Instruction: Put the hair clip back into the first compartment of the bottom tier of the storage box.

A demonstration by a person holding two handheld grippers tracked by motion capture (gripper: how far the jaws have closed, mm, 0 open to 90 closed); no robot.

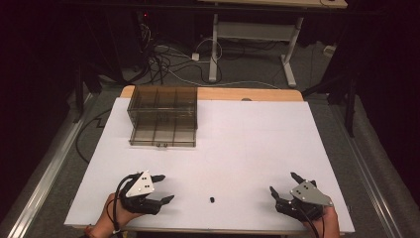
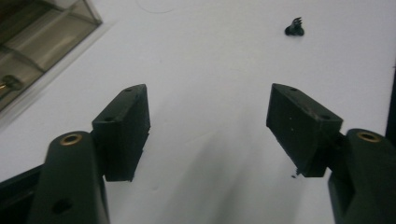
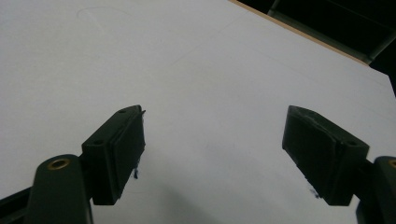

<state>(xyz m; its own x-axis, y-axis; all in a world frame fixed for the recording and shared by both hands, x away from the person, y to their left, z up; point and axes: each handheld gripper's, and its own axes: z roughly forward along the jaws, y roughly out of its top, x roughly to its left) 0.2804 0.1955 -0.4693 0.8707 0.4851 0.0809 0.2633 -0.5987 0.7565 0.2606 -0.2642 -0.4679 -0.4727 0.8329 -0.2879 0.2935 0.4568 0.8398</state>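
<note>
While both hands rest at the near edge of the white-topped desk, the 2 black two-jaw tongs sit low over its surface, well apart from each other. The left tongs stand wide, jaws spread with nothing between them; in the left gripper view bare white surface shows between the 2 pads. The right tongs also stand wide and hold nothing, and the right gripper view shows plain desk between the pads.

The small black screw-like part lies on the desk between the 2 tongs, nearer the left ones and apart from both. In the left gripper view this part lies ahead of the jaws and off to the right, untouched.

The smoky transparent plastic drawer box with inner dividers stands at the far left of the desk, well away from the hands. A corner of it shows at the upper left of the left gripper view, with a small brass-coloured knob on its front.
</note>
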